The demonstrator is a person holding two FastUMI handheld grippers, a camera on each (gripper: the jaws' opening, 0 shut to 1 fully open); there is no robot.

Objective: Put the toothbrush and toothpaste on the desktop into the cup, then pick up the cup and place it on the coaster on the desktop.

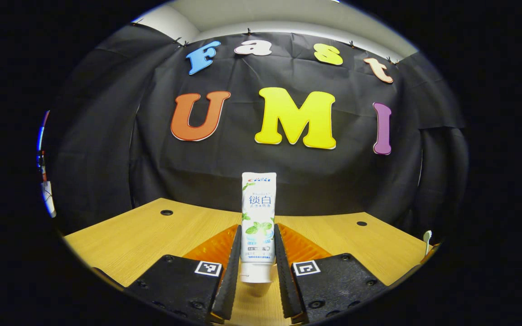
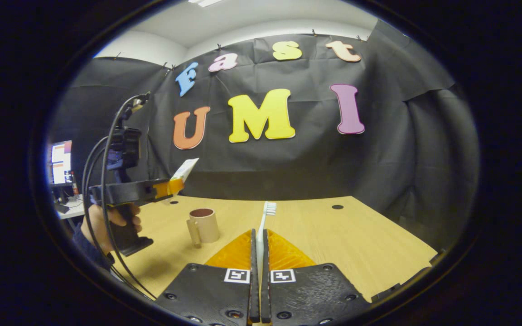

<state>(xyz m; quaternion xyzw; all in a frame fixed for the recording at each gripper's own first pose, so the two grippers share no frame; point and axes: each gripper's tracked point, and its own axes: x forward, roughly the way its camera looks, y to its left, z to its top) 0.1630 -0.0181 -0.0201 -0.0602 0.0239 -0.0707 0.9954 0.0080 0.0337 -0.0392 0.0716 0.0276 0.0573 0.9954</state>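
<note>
In the left gripper view our left gripper (image 1: 257, 267) is clamped on the toothpaste (image 1: 258, 222): both fingers press its sides, the tube stands upright between them, cap down, and the top half sticks up well past the fingertips. Beyond the tips there's a wide run of bare wooden desktop (image 1: 143, 235) out to the far edge at the black cloth, with two small round holes near that edge, one off to each side. Way out past the right finger a sliver of white toothbrush head pokes in at the rim, cut off.

In the right gripper view our right gripper (image 2: 259, 253) is nearly closed, both fingers pinching the thin toothbrush (image 2: 264, 222), bristle head sticking up and forward past the tips. Ahead and to the left of the fingers sits the cup (image 2: 203, 225), upright on the desktop, handle facing us; all we can see of the inside is a dark interior. Farther left, a hand (image 2: 107, 224) holds the other gripper up above the desk, with the toothpaste end jutting out of it. Plenty of open desk ahead and to the right of the fingers. We can't make out the coaster.
</note>
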